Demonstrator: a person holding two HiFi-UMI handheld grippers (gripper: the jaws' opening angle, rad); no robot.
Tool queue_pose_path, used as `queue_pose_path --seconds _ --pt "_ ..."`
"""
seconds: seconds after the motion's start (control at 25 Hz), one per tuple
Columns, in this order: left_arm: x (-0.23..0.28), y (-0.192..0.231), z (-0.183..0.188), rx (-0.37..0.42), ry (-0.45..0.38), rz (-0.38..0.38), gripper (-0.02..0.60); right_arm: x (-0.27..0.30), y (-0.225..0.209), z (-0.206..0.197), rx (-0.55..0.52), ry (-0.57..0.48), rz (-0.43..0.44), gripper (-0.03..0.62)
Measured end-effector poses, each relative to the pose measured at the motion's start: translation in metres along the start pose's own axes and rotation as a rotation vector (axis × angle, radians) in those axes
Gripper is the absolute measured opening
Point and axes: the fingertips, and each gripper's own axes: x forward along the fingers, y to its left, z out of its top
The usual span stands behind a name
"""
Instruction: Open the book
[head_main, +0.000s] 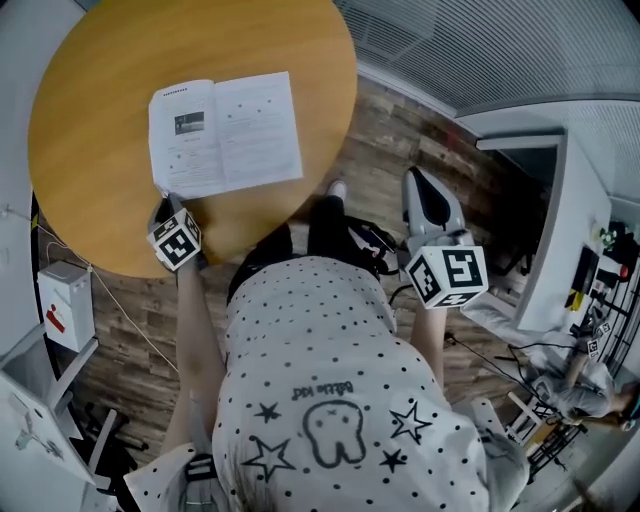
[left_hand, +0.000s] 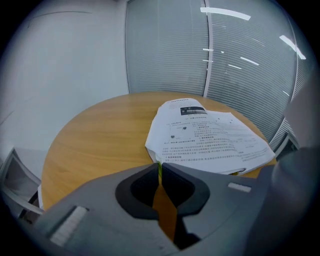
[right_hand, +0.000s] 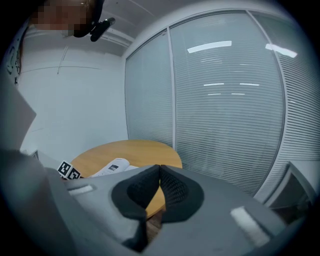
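Note:
An open book (head_main: 225, 135) with white printed pages lies flat on the round wooden table (head_main: 100, 80), towards its near edge. My left gripper (head_main: 170, 205) sits at the book's near left corner, pointing steeply down. In the left gripper view its jaws (left_hand: 159, 167) are closed with a thin yellow-green sliver pinched between the tips, right below the book (left_hand: 210, 137); it looks like the edge of that corner. My right gripper (head_main: 418, 180) hangs off the table's right side above the floor, its jaws (right_hand: 159, 170) shut and empty. The book (right_hand: 112, 167) shows far to its left.
The table (left_hand: 100, 135) stands close to a glass wall with blinds (left_hand: 240, 60). A white box (head_main: 65, 305) sits on the wooden floor (head_main: 420, 130) at the left. A white desk (head_main: 560, 230) with cables stands at the right.

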Motion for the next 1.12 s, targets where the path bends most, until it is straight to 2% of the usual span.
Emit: queue_pose_path --seconds 0.16,0.24,0.64,0.96,1.12 --pt "0.0006 -0.0025 0.0009 0.096 0.017 0.018 0.031 -0.0047 -0.0063 -0.0031 0.015 -0.001 -0.021 0.003" --pt "0.0005 -0.0032 0.0015 0.116 0.022 0.029 0.031 -0.0054 -0.0073 -0.0040 0.021 -0.004 -0.024 0.003" --pt "0.0003 -0.0026 0.0002 0.086 0.031 0.034 0.034 -0.0038 -0.0035 -0.0047 0.023 -0.012 -0.010 0.003" --pt "-0.0016 -0.0013 0.0002 0.126 0.052 0.021 0.037 -0.0043 -0.0029 -0.0030 0.025 -0.016 -0.010 0.003" --pt "-0.0044 0.0039 0.0025 0.129 0.063 0.035 0.096 -0.0057 -0.0037 -0.0023 0.028 -0.017 -0.007 0.003"
